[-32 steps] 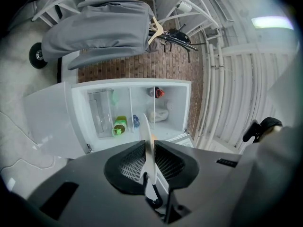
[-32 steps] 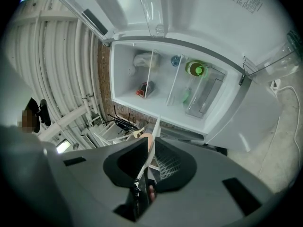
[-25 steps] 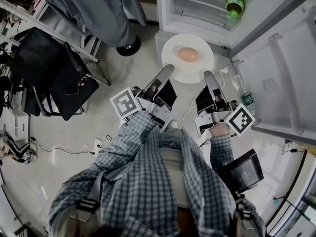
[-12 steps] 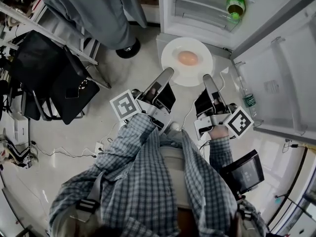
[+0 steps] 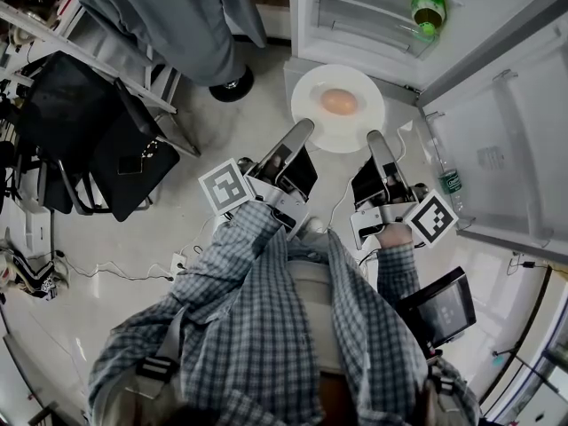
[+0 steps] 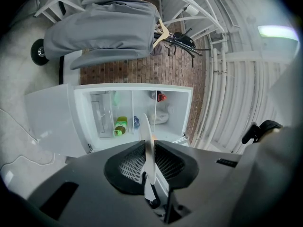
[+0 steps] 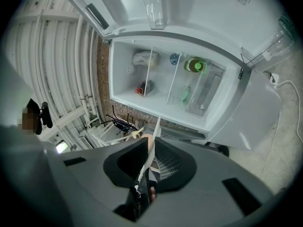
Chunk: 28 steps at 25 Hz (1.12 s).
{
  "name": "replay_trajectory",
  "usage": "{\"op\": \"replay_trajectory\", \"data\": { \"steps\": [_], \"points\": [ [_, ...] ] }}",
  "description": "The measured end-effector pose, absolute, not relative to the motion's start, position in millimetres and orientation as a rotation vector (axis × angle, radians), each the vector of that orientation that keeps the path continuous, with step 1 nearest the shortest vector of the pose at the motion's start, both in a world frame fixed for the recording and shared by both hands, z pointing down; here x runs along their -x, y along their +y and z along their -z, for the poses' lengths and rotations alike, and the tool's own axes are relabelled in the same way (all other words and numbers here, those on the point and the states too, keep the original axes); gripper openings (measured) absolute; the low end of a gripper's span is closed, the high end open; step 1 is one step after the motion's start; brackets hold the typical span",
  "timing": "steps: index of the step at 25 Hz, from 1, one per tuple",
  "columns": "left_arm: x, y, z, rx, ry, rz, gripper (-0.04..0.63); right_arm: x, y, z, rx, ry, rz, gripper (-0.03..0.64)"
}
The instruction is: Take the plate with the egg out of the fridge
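Observation:
A white plate (image 5: pixel 312 82) with a brown egg (image 5: pixel 339 101) on it hangs in the air just in front of the open fridge (image 5: pixel 373 11). My left gripper (image 5: pixel 305 124) is shut on the plate's near left rim, and my right gripper (image 5: pixel 374 137) is shut on its near right rim. In the left gripper view the plate (image 6: pixel 147 148) shows edge-on between the jaws. The right gripper view also has the plate (image 7: pixel 152 138) edge-on in the jaws, with a sliver of the egg (image 7: pixel 149 141) beside it.
The fridge door (image 5: pixel 501 122) stands open at the right, a bottle (image 5: pixel 448 183) in its lower rack. A green bottle (image 5: pixel 424 5) sits on a fridge shelf. A grey garment (image 5: pixel 177 16) hangs at upper left, with black chairs (image 5: pixel 98 140) and floor cables (image 5: pixel 115 269) to the left.

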<state>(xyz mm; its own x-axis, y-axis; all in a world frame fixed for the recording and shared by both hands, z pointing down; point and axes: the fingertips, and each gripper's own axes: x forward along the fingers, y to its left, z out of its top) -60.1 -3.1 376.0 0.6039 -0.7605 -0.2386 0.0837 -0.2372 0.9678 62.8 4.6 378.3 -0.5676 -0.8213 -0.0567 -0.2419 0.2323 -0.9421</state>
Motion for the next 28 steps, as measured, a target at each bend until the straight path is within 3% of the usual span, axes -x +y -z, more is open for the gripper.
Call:
{"op": "replay_trajectory", "data": {
  "steps": [28],
  "points": [
    [78, -8, -374, -1.613, -0.592, 0.918, 0.061, -47, -5, -376, 0.968, 1.987, 1.34, 0.049]
  ]
}}
